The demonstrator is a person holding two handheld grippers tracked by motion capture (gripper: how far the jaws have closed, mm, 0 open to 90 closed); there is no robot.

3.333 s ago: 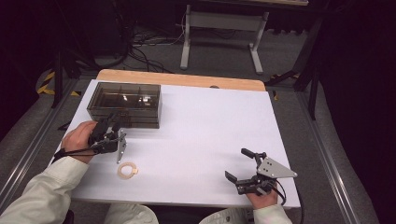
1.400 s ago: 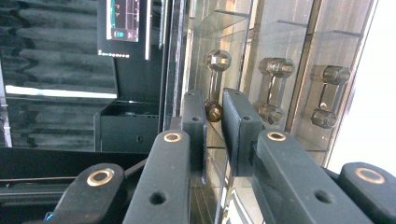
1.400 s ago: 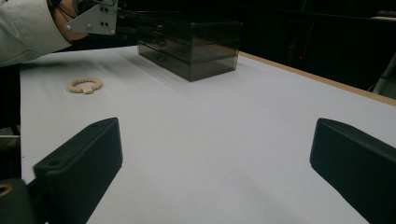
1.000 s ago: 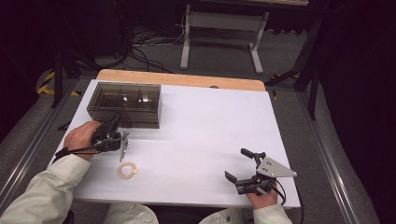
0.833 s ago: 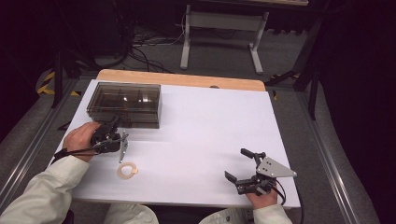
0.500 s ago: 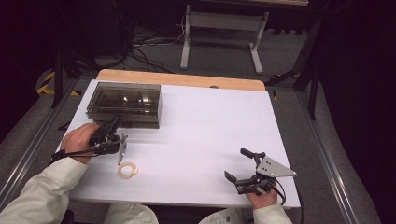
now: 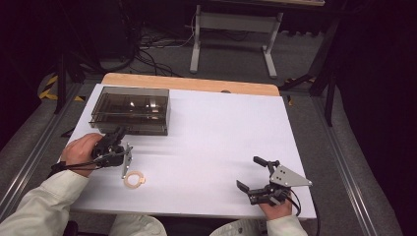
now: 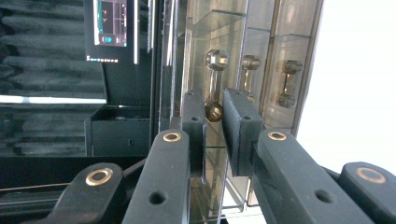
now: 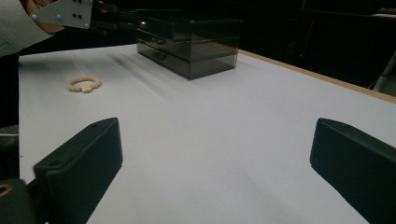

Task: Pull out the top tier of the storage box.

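Note:
A smoky clear drawer box [image 7: 130, 105] stands at the table's far left. My left gripper [image 7: 119, 132] lies on its side against the box's front. In the left gripper view its jaws [image 8: 214, 105] stand narrow, shut on a metal drawer handle [image 8: 213, 79] at its lower knob. Two more handles [image 8: 250, 77] sit further along the front. A beige beaded ring [image 7: 134, 179] lies on the table just behind that hand. My right gripper [image 7: 247, 172] rests near the front right edge, wide open with nothing between its jaws [image 9: 217, 135]. It faces the box [image 9: 196, 42] and the ring [image 9: 84, 84].
The white table [image 7: 221, 128] has a wooden strip [image 7: 192, 83] along its far edge. Beyond it stand a metal stand [image 7: 231, 34] and floor cables. Both sleeves come in from the bottom edge.
The left hand has shifted only slightly at the box's front, jaws staying at the handle. The right gripper, the ring and the box have kept their places.

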